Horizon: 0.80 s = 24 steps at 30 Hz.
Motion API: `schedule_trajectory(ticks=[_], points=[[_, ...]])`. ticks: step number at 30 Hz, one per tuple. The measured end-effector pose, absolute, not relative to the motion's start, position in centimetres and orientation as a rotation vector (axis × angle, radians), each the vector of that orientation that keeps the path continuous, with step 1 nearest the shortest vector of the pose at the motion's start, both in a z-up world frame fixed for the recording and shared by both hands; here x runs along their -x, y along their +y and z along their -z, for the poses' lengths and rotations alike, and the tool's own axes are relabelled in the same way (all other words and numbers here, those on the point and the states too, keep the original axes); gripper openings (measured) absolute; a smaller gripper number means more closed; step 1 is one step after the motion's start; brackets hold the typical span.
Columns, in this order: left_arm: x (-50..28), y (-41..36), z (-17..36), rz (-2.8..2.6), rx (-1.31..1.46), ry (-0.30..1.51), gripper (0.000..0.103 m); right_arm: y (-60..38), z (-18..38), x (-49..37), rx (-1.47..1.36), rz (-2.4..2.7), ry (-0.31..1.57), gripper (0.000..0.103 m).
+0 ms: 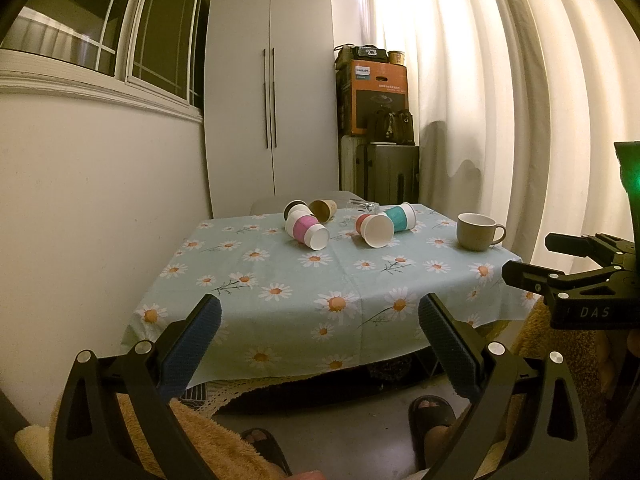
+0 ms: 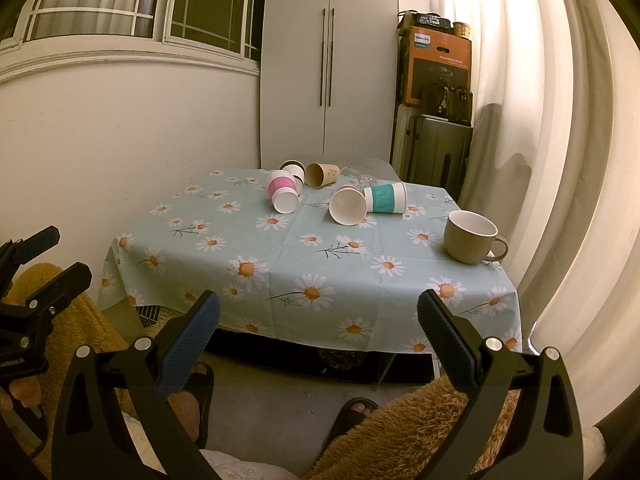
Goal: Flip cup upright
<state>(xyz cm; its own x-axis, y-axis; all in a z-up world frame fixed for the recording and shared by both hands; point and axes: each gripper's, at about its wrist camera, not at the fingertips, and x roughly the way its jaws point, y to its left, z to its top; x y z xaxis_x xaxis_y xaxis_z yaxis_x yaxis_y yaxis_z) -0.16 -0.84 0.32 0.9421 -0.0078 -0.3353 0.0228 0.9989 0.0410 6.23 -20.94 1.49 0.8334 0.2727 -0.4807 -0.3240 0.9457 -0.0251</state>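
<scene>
paper cups lie tipped on the daisy tablecloth [image 2: 280,252]; white-mouthed paper cup [image 2: 348,207] looks light, crushable—pinch its wall softly. left gripper [image 1: 319,322] and right gripper [image 2: 318,320] spread, empty.

Black fingers [image 1: 448,344], blue ribbed pads [image 2: 192,344]

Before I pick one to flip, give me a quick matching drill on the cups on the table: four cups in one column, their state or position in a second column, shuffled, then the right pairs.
Things:
1. beige mug
2. teal-sleeved cup
3. pink-sleeved cup
4. brown paper cup

States:
A. on its side at the far edge, mouth toward the camera
B. upright, handle to the right, near the curtain
C. on its side, bottom toward the camera
D. on its side, behind the plain white cup

Pairs: 1-B, 2-D, 3-C, 4-A
</scene>
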Motion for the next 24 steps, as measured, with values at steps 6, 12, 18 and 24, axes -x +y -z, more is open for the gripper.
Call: schedule_trajectory(ticks=[6, 12, 18, 24], points=[[0.17, -0.88, -0.33, 0.016, -0.045, 0.34, 0.096, -20.92, -1.47, -6.23, 0.108, -0.316, 0.495, 0.098], [0.15, -0.84, -0.29, 0.016, -0.045, 0.342, 0.096, -20.91, -1.46, -6.24, 0.107, -0.317, 0.494, 0.098], [0.16, -0.84, -0.26, 0.016, -0.045, 0.341, 0.096, -20.92, -1.5, -6.22, 0.107, -0.317, 0.493, 0.098], [0.22, -0.89, -0.37, 0.016, -0.042, 0.348, 0.096, -21.11, -1.35, -6.47, 0.101, -0.318, 0.5, 0.098]])
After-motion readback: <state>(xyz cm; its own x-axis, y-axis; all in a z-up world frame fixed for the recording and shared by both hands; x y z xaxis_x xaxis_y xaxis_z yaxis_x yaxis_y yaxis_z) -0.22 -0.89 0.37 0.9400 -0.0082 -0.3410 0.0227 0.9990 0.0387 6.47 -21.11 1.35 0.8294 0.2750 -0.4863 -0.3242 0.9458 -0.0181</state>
